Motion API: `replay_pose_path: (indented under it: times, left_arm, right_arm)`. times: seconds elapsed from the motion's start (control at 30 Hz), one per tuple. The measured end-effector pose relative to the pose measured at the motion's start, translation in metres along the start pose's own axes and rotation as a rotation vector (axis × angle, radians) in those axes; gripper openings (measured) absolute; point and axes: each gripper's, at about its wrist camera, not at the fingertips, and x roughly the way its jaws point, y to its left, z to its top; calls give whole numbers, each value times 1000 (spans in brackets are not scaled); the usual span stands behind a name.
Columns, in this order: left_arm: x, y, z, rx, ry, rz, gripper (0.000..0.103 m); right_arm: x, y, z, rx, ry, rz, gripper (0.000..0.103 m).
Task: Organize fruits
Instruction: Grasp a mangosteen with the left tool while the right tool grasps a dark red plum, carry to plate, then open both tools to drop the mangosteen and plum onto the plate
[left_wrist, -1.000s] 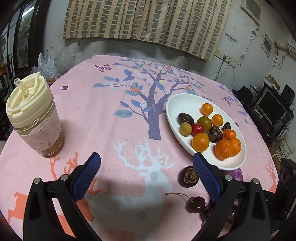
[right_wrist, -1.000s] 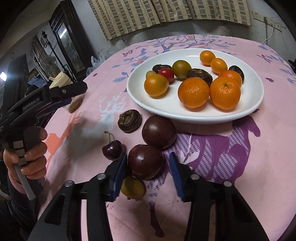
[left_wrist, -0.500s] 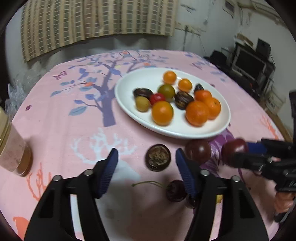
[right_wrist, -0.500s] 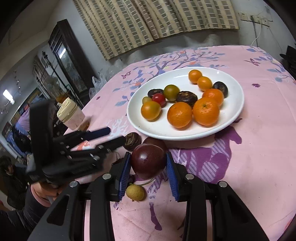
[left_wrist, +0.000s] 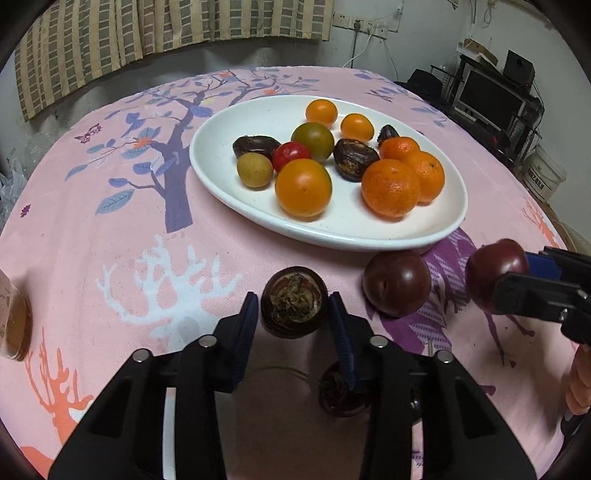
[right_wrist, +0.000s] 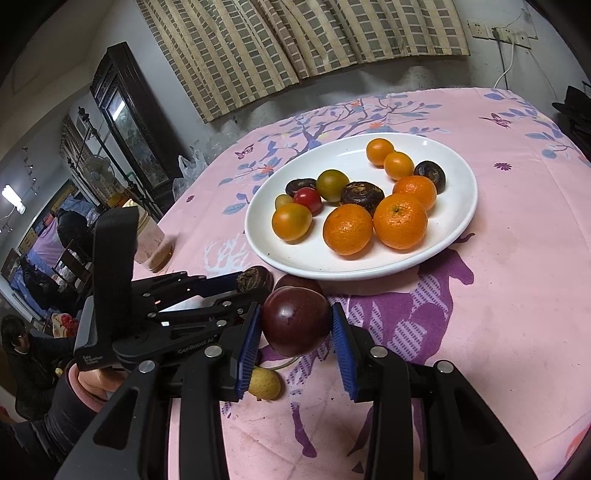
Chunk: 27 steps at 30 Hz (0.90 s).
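A white oval plate holds oranges, small tomatoes and dark wrinkled fruits. My left gripper is closed around a dark brown wrinkled fruit on the cloth; it also shows in the right wrist view. My right gripper is shut on a dark purple plum and holds it above the cloth; the plum shows at the right in the left wrist view. A second plum lies by the plate rim. A cherry sits under my left fingers. A small yellow fruit lies below my right gripper.
A pink patterned cloth covers the round table. A jar with brown liquid stands at the left edge. A monitor and boxes stand beyond the table at the right. A dark cabinet is at the back left.
My left gripper moved forward and closed around the brown wrinkled fruit. My right gripper shut on a plum and lifted it off the cloth.
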Motion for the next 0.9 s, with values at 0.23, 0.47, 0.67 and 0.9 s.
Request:
replay_pose_path:
  times: [0.23,0.47,0.67,0.9]
  left_arm:
    - [-20,6,-3,-38,-28,-25,37]
    - [-52,9,38,-105,-181,-62,37]
    - [-17,4,90,-114,-194,-25,37]
    - [-5,14,101,-170,-192,36,78]
  right_arm:
    - [-4,2,1,-25,-25,19,38]
    - [-11,-4,36,-7,-191,-55,38]
    - [16,-29,69,44,-205,-112,38]
    - [18,-32,71,33,-229,-132,53]
